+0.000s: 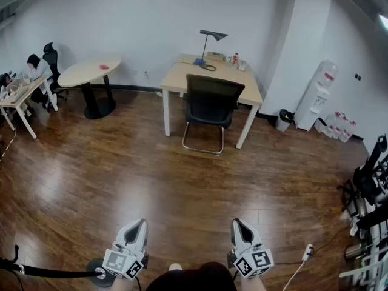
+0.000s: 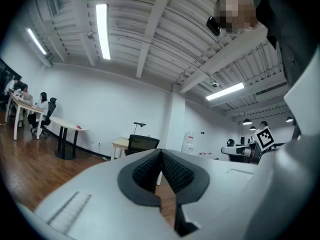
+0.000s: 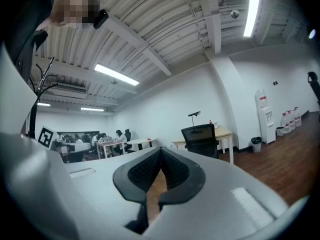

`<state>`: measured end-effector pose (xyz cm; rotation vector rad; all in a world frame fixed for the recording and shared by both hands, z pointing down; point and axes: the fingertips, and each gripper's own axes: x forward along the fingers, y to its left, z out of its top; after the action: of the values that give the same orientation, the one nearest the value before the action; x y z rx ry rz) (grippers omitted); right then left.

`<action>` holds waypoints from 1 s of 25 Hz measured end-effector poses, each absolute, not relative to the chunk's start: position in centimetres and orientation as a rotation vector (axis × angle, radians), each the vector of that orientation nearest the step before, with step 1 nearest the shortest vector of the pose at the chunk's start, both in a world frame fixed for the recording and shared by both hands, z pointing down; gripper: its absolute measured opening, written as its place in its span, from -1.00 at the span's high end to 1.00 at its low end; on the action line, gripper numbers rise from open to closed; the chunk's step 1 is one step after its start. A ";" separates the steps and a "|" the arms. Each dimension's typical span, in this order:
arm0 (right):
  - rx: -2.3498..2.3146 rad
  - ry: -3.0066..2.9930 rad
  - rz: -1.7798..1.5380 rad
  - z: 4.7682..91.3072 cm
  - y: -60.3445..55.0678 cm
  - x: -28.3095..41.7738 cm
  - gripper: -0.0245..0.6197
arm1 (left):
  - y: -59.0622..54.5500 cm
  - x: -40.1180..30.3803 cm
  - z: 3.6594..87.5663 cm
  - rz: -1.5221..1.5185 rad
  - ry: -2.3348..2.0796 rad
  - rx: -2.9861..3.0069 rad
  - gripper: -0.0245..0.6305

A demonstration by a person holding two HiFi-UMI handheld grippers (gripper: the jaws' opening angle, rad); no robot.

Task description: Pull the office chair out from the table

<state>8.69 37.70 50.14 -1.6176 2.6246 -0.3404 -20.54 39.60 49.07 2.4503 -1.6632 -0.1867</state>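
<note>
Black office chair (image 1: 211,105): well ahead of the left tool (image 1: 138,228) and the right tool (image 1: 239,228), across the wood floor (image 1: 151,180); pushed in at the front of the bench (image 1: 182,73), backrest towards the tools.
Bench: pale top, white legs, against the wall beyond the chair; carries a desk lamp (image 1: 211,41) and small items too far off to identify.
Left tool: jaws pressed together, nothing between them, pointing level at the chair.
Right tool: jaws pressed together, empty, level, apart from the left tool.
Water dispenser (image 1: 318,96): far ahead, right of the right tool, by the wall.
Round bench (image 1: 91,71): far ahead, left of the left tool.
</note>
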 end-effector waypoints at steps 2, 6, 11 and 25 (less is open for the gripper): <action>-1.613 2.650 -0.311 49.7 37.1 8.3 0.88 | 39.3 -20.8 49.5 -0.185 -1.669 2.435 0.92; -1.618 2.685 -0.286 49.9 35.1 8.6 0.88 | 37.9 -20.8 50.3 -0.162 -1.683 2.420 0.92; -1.607 2.657 -0.324 51.0 31.1 9.4 0.88 | 34.4 -21.1 50.5 -0.166 -1.734 2.378 0.92; -1.650 2.587 -0.269 49.8 18.7 16.5 0.88 | 19.5 -13.4 46.8 -0.221 -1.625 2.548 0.92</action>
<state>16.45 18.72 49.80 -1.6497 2.5866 -0.2694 -13.42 19.47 46.78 2.5484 -1.6246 -0.2206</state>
